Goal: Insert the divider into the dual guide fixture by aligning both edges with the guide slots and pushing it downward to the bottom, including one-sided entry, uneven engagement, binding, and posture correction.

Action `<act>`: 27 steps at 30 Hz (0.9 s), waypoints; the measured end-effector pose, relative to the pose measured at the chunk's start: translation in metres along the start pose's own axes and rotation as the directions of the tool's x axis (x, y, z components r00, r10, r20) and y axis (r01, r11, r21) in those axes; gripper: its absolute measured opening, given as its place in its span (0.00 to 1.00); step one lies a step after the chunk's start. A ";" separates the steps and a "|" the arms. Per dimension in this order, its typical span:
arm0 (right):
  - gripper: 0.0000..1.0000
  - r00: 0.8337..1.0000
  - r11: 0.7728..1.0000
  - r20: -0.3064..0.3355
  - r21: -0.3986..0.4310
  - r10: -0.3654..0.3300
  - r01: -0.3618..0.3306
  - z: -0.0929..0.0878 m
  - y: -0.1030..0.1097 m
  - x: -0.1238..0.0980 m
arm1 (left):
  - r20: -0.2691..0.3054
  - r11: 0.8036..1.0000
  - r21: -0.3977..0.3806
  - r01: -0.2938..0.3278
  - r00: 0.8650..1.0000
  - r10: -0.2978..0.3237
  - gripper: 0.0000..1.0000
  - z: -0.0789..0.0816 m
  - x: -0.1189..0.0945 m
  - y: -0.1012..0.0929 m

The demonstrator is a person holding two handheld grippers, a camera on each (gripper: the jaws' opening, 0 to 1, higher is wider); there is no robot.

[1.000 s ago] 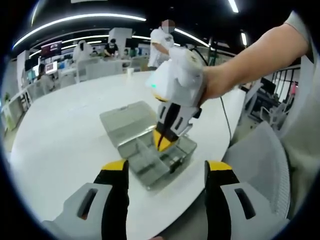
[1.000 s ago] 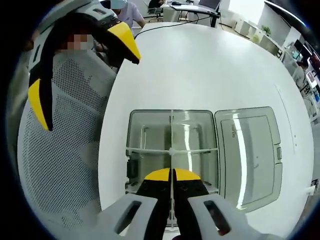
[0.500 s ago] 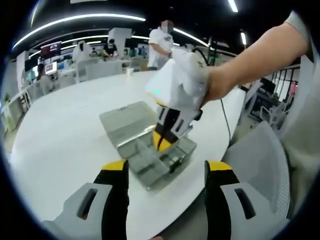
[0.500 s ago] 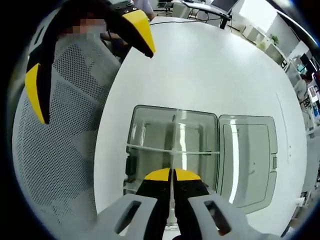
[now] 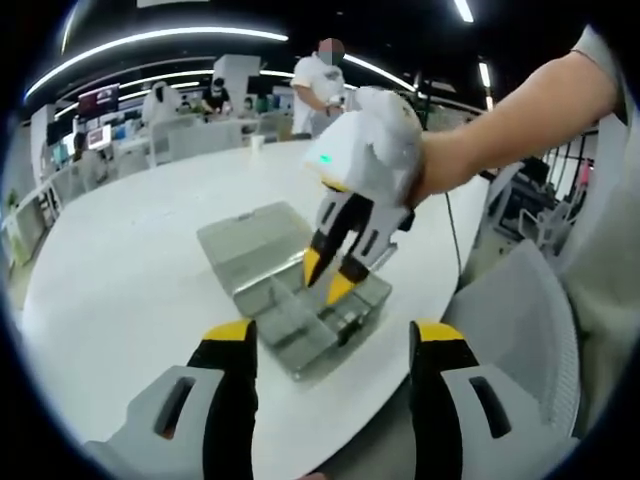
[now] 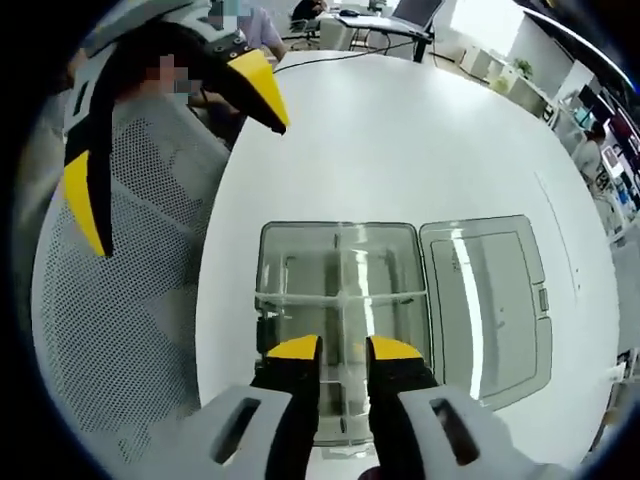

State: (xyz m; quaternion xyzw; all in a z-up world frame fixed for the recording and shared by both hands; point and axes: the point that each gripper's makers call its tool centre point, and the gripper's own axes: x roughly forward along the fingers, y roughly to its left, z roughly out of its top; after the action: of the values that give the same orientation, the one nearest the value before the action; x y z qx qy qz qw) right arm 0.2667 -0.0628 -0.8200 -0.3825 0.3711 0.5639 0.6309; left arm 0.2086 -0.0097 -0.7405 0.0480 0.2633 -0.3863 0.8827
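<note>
Risk of binding: the divider (image 6: 343, 262) is judged not yet certain to be seated at the bottom; if one edge sits higher in its guide slot than the other, a push from above could jam it at a tilt.
Risk of a knock: the right gripper (image 6: 343, 347) hangs just above the box, so a careless descent could strike the cross wall or shift the whole fixture on the table (image 6: 400, 130).
Risk of sliding: nothing is seen to steady the fixture, so a sideways push could move it toward the table edge near the mesh chair (image 6: 120, 300).
Right gripper: the jaws are parted by a narrow gap and nothing is held between them; in the left gripper view it (image 5: 327, 276) is seen poised over the box with its yellow tips apart.
Left gripper: it (image 5: 334, 340) is spread wide, grasps nothing, and is kept well back from the fixture, at the near table edge.
Fixture: a clear plastic box (image 6: 275, 270) is lying open on the white table, its hinged lid (image 6: 490, 300) folded flat beside it.
Contents: the box is split into compartments by a long clear divider and a crossing wall (image 6: 340, 297); no loose items can be made out inside.
Divider position: it is standing upright in the box, along the line between the right gripper's jaws; how deep it sits cannot be told.
</note>
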 end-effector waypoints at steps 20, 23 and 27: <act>0.38 0.963 0.975 0.256 0.221 -0.081 0.023 -0.003 0.022 -0.038 | -0.045 1.000 0.002 0.012 0.999 -0.012 0.65 -0.010 0.004 0.003; 0.42 0.953 0.965 0.283 0.260 -0.110 0.034 -0.004 0.023 -0.045 | -0.053 1.000 0.003 0.010 0.999 -0.009 0.67 -0.012 0.003 0.003; 0.47 0.941 0.950 0.305 0.309 -0.145 0.046 -0.011 0.025 -0.052 | -0.062 1.000 0.004 0.006 0.998 -0.006 0.69 -0.014 0.002 0.004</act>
State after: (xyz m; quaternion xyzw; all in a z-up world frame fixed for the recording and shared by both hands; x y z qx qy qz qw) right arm 0.2366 -0.0928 -0.7794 -0.2030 0.3237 0.5250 0.7605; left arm 0.2066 -0.0046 -0.7542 0.0608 0.2898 -0.3879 0.8728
